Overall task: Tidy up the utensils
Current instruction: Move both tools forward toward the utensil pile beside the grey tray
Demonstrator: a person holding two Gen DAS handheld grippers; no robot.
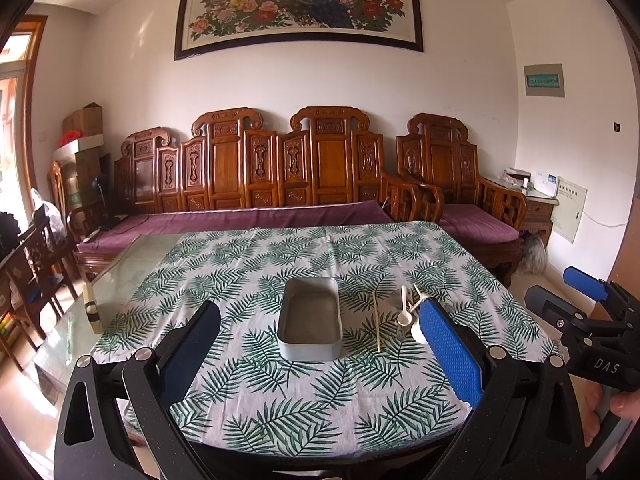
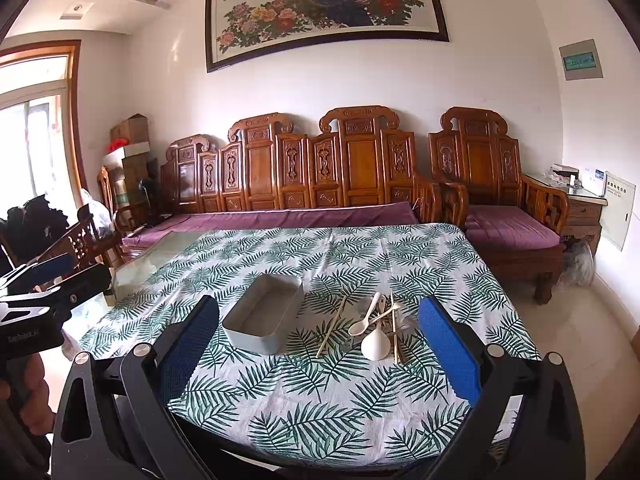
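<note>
A grey rectangular box (image 1: pixel 310 320) (image 2: pixel 264 317) sits empty in the middle of the leaf-print tablecloth. To its right lies a loose pile of utensils: white spoons (image 1: pixel 405 317) (image 2: pixel 374 344) and pale chopsticks (image 1: pixel 376 322) (image 2: pixel 331 332). My left gripper (image 1: pixel 320 320) hovers open above the near table edge, with the box between its fingers in view. My right gripper (image 2: pixel 320 320) is open too, held above the near edge with the utensils ahead. Each gripper shows at the side of the other's view.
The tablecloth (image 1: pixel 320 400) covers a glass-topped table (image 1: pixel 132 264); bare glass shows at the left. A small block (image 1: pixel 91 308) stands on the glass edge. A carved wooden sofa (image 1: pixel 256 168) with purple cushions lies behind. A hand (image 1: pixel 616 408) holds the right gripper's handle.
</note>
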